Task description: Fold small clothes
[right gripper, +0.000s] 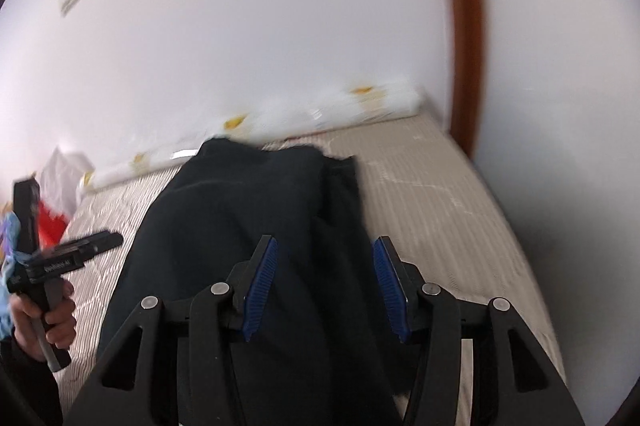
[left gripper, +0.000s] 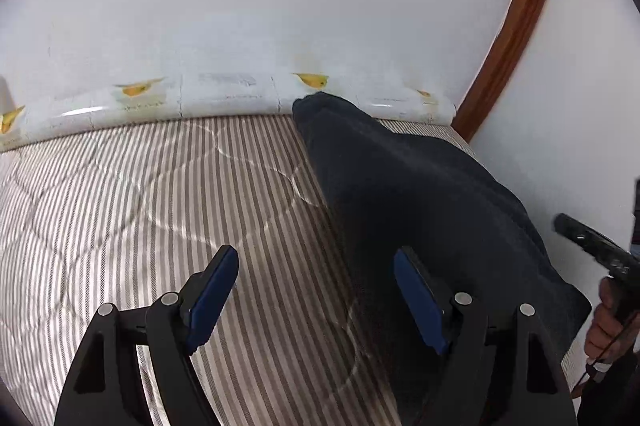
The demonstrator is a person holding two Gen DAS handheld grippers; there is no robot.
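Dark, nearly black cloth is the thing to fold: one garment (left gripper: 420, 210) lies on the striped bed (left gripper: 140, 194). In the left wrist view it fills the right part of the mattress, and its long axis runs from the near edge toward the far edge, where a narrow end almost reaches the white roll with yellow prints (left gripper: 224, 94) along the wall. The left claw (left gripper: 316, 302) is spread wide and holds nothing; its right finger is over the garment's left border, the other finger over bare stripes.

In the right wrist view, which is blurred, the same garment (right gripper: 240, 218) again points away toward the wall, with a second layer or fold showing along its right side. The right claw (right gripper: 324, 290) is also spread, hanging over the near part of the cloth without pinching it. The left hand (right gripper: 52, 318) with its tool is seen at the left edge of the bed.

I judge that a grasp here may catch only the top layer, or the quilted cover too, because the dark layers are hard to separate; the fold would then come out crooked.
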